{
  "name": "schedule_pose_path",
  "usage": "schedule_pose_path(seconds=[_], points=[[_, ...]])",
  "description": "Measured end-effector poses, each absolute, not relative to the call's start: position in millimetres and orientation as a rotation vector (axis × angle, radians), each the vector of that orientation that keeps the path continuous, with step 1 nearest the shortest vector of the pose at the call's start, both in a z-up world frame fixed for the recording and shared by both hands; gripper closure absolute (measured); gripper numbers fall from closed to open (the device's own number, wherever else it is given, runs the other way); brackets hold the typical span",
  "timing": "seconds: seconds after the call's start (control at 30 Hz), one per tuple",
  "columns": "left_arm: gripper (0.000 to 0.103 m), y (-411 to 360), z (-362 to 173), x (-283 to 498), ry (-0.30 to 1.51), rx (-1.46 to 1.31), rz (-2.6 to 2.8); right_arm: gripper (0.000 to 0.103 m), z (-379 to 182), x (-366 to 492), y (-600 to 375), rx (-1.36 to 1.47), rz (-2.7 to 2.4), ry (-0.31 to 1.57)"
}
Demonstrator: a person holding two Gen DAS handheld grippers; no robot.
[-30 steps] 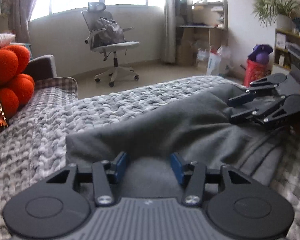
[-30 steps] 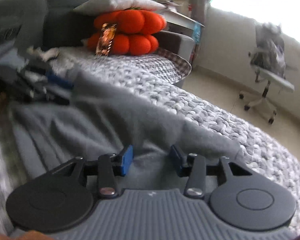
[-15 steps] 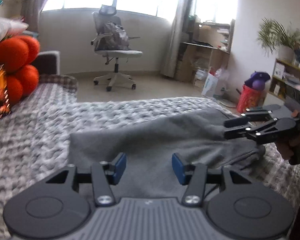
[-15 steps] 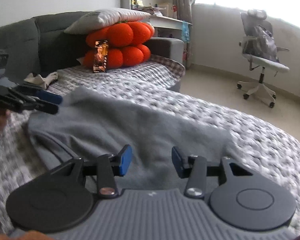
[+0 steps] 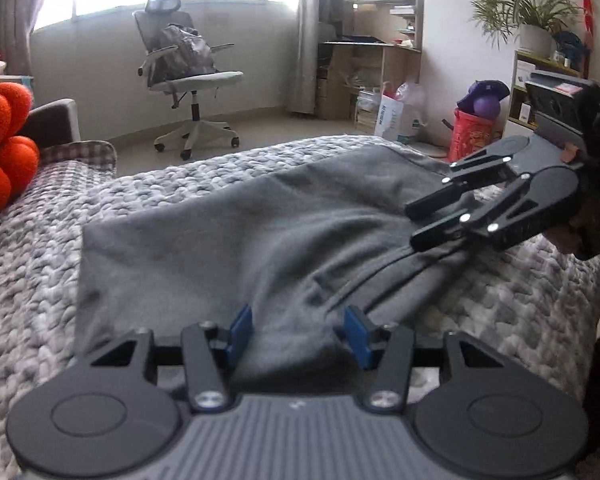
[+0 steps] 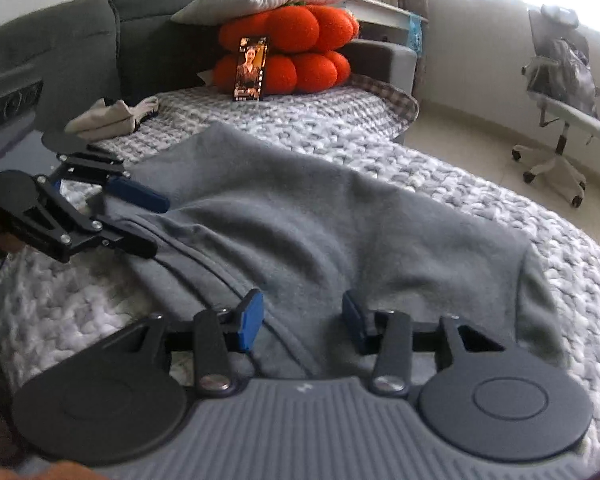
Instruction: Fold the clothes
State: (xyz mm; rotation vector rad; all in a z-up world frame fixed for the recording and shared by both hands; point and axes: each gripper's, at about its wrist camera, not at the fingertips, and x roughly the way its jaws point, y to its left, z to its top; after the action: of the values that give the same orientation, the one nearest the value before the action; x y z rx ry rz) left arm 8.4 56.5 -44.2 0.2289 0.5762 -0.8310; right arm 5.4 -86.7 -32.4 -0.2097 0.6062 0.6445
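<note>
Nearest, the left tool (image 5: 298,334) hangs released over the near edge of the soft grey fleece garment (image 5: 236,240), blue pads apart, cloth between them unpinched. The right tool (image 6: 300,320) is likewise released, its jaws having just narrowed slightly, over the ribbed hem. The garment lies part-folded across the bed's grey chunky-knit blanket (image 5: 32,248). Risk: closing on one layer only, or snagging the knit, would drag the fold askew. Beyond, an orange pumpkin-shaped cushion (image 6: 296,52) sits well apart.
</note>
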Motion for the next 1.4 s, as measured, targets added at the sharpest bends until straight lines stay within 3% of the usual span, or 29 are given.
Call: schedule_pose_path(seconds=[0.07,0.17,0.53,0.6,0.67,1.0,1.17,1.4], points=[[0.05,64.0,-42.2,8.0,0.579,0.183,-0.827,0.071,-27.7,-0.5,-80.3,-0.206,0.688,0.578],[0.05,73.1,-44.1,10.6,0.586,0.126,-0.814,0.08,-25.3,-3.0,-62.4,-0.234,0.754,0.559],[0.049,87.8,-49.2,7.7,0.592,0.059,-0.816,0.085,-43.5,5.4,-29.7,-0.345,0.822,0.581],[0.049,87.8,-49.3,7.8,0.592,0.057,-0.817,0.09,-43.0,7.0,-30.6,-0.332,0.817,0.582],[0.049,87.9,-49.7,7.6,0.591,0.058,-0.818,0.103,-40.7,7.2,-31.6,-0.321,0.813,0.589],[0.047,95.3,-49.3,5.3,0.599,0.031,-0.809,0.103,-42.7,-2.4,-30.6,-0.299,0.86,0.656],[0.044,103.5,-38.9,-1.5,0.597,0.004,-0.793,0.09,-29.2,-2.8,-39.4,-0.179,0.865,0.632],[0.036,127.5,-26.7,-5.9,0.565,-0.067,-0.689,0.089,-18.0,6.7,-46.4,-0.092,0.771,0.571]])
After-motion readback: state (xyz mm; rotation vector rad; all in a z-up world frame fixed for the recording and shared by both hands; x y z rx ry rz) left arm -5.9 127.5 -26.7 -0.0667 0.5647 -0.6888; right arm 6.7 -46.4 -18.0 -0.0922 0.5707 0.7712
